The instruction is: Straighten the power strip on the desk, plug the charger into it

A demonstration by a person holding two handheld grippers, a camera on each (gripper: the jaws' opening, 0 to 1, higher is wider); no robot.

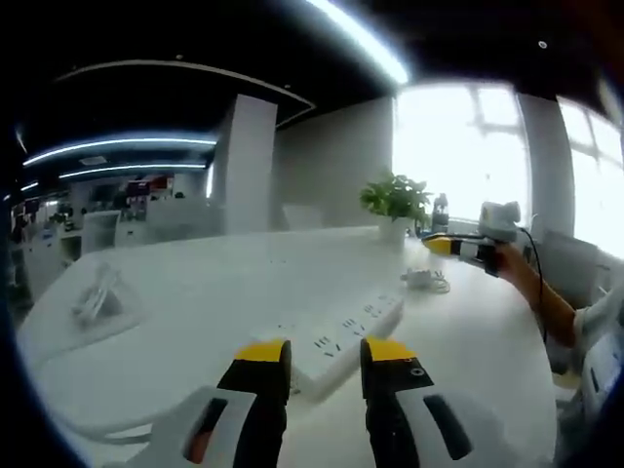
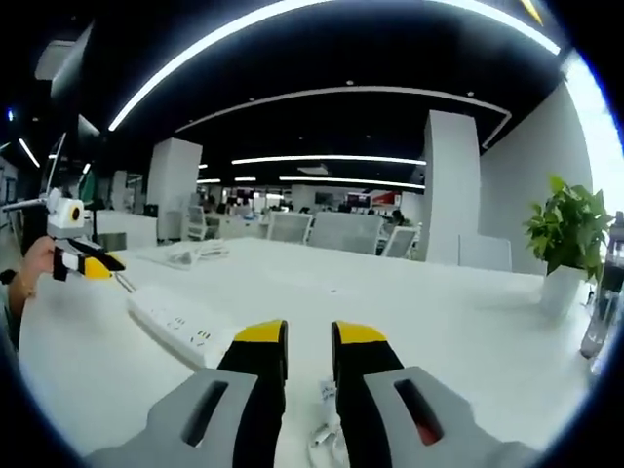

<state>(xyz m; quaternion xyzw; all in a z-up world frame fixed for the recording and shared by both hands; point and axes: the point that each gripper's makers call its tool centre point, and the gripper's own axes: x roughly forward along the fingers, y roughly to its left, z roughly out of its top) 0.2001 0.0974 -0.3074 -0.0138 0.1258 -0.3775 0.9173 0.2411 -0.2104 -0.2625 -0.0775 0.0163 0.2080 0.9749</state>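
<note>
A long white power strip (image 1: 346, 333) lies at an angle on the white desk (image 1: 195, 292), just beyond the yellow tips of my left gripper (image 1: 325, 363), which is open with nothing between its jaws. Farther right lies the small white charger (image 1: 424, 280) with its cable. A hand holds my right gripper (image 1: 460, 247) just above it. In the right gripper view, the right gripper (image 2: 309, 356) stands open, jaws a little apart, over the charger (image 2: 327, 392) and its cable. The power strip (image 2: 175, 322) lies to the left there, with the left gripper (image 2: 86, 261) at its far end.
A potted plant (image 1: 395, 200) stands at the back of the desk, and a clear bottle (image 2: 604, 292) beside the plant (image 2: 570, 229). A white bundle (image 1: 97, 292) lies far left. Office chairs (image 2: 341, 232) and pillars stand beyond the desk.
</note>
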